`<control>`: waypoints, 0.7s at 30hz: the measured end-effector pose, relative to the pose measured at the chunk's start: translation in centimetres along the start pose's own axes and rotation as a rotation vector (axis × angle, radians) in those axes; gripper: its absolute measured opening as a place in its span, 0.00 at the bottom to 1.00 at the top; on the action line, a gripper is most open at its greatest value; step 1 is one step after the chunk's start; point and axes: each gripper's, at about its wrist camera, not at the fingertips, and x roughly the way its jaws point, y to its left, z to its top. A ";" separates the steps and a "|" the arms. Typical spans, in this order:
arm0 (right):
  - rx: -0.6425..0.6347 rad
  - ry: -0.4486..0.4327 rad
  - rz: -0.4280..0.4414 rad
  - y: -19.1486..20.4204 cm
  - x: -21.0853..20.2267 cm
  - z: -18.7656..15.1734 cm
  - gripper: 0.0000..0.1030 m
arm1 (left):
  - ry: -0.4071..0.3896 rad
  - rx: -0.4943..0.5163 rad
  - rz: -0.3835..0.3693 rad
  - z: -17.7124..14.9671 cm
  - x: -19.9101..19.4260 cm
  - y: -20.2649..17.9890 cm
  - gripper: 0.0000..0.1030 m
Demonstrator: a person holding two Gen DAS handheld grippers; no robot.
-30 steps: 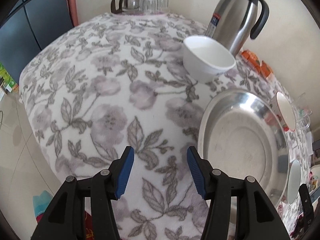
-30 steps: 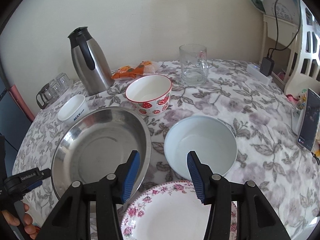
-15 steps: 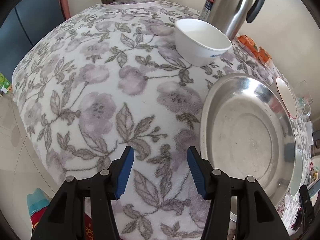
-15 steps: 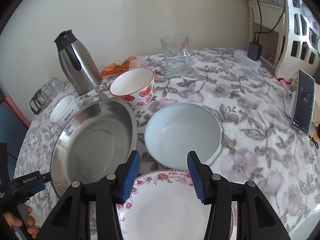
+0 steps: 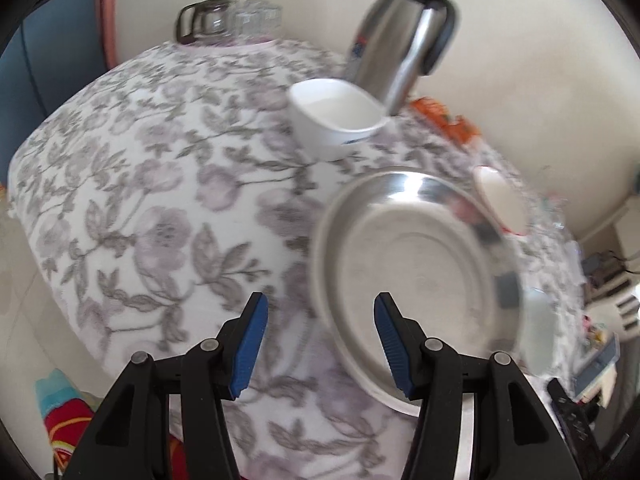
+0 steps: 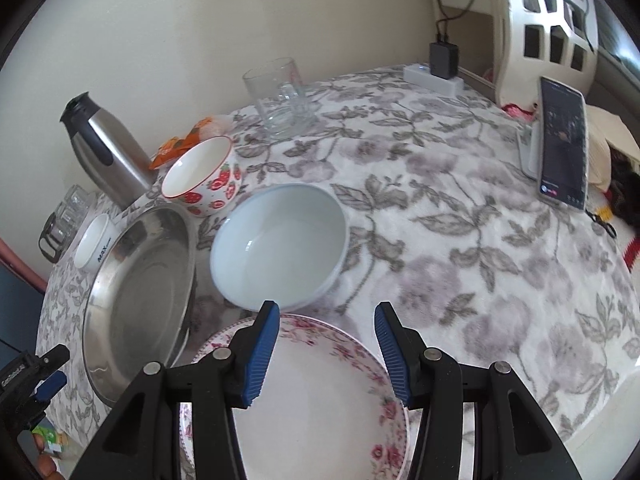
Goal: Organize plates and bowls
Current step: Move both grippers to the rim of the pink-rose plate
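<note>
My left gripper (image 5: pixel 318 334) is open and empty, just above the near left rim of a wide steel plate (image 5: pixel 416 276). A small white bowl (image 5: pixel 338 118) stands behind the plate. My right gripper (image 6: pixel 324 342) is open and empty above a floral-rimmed plate (image 6: pixel 308 408). Beyond it lie a pale blue bowl (image 6: pixel 280 246), a strawberry-print bowl (image 6: pixel 202 176), the steel plate (image 6: pixel 138 292) and the small white bowl (image 6: pixel 96 242). The left gripper (image 6: pixel 36 376) shows at the left edge of the right wrist view.
A steel thermos (image 5: pixel 404 32) and a glass jug with cups (image 5: pixel 228 20) stand at the table's far edge. A glass mug (image 6: pixel 280 96), orange packets (image 6: pixel 180 142), a power strip (image 6: pixel 434 74) and a propped phone (image 6: pixel 564 144) are on the floral cloth (image 6: pixel 480 240).
My left gripper has shifted right toward the steel plate's rim, with motion blur. My right gripper has swung right and pulled back, so the floral plate fills more of its view.
</note>
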 end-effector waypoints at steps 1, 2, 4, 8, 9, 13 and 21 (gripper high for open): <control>0.011 0.002 0.001 -0.4 -0.1 0.0 0.52 | 0.000 0.018 -0.027 -0.3 -0.2 -0.6 0.55; 0.019 0.005 0.000 -0.8 -0.1 -0.1 0.52 | 0.002 0.041 -0.052 -0.6 -0.4 -1.4 0.55; 0.027 0.009 -0.007 -1.2 -0.2 -0.2 0.52 | 0.005 0.100 -0.093 -1.3 -0.8 -3.0 0.55; 0.032 0.031 -0.025 -2.2 0.0 -0.6 0.52 | 0.029 0.192 -0.158 -2.6 -1.0 -5.3 0.55; 0.036 0.039 -0.028 -2.5 0.1 -0.6 0.52 | 0.049 0.210 -0.172 -3.0 -0.8 -5.9 0.55; 0.046 0.064 -0.033 -3.5 0.3 -0.9 0.52 | 0.102 0.241 -0.200 -4.3 -0.2 -7.2 0.55; 0.030 0.094 -0.028 -4.6 0.5 -1.4 0.52 | 0.154 0.326 -0.238 -7.0 -0.1 -9.8 0.55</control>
